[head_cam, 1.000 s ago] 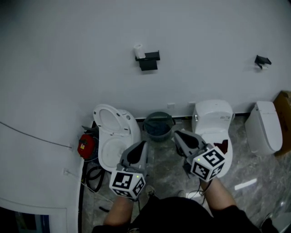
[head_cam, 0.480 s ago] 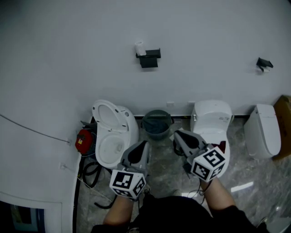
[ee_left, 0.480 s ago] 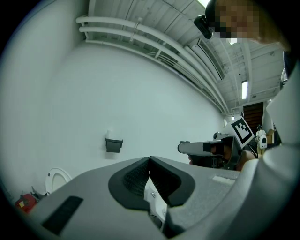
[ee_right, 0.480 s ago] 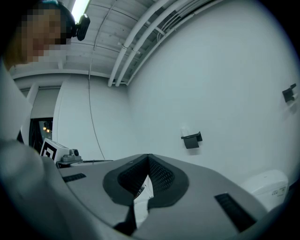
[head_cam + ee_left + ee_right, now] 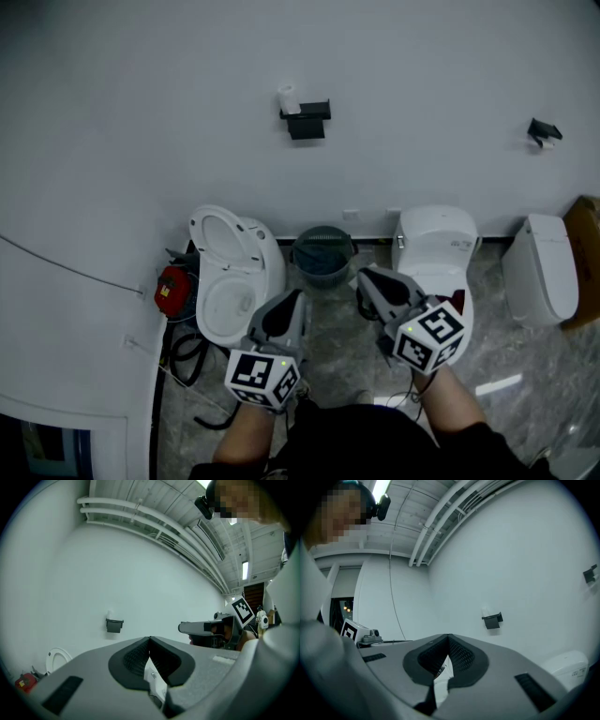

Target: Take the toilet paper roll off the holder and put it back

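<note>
A small white toilet paper roll (image 5: 288, 98) stands at the left end of a black wall holder (image 5: 307, 122), high on the white wall. The same holder (image 5: 114, 625) shows small in the left gripper view, and the holder (image 5: 492, 620) with the roll (image 5: 486, 611) in the right gripper view. Both grippers are held low, far from the wall. My left gripper (image 5: 292, 298) is shut and empty. My right gripper (image 5: 362, 277) is shut and empty too. In each gripper view the jaws meet at their tips.
On the floor by the wall stand an open toilet (image 5: 232, 272), a grey bin (image 5: 324, 255), a closed white toilet (image 5: 436, 253) and a third one (image 5: 543, 267) at right. A red object (image 5: 174, 292) and cables lie left. A second black fixture (image 5: 543, 129) hangs at right.
The view has shifted slightly since a second ago, so the floor fixtures sit a little higher in frame. Both grippers have stayed shut and nearly still.
</note>
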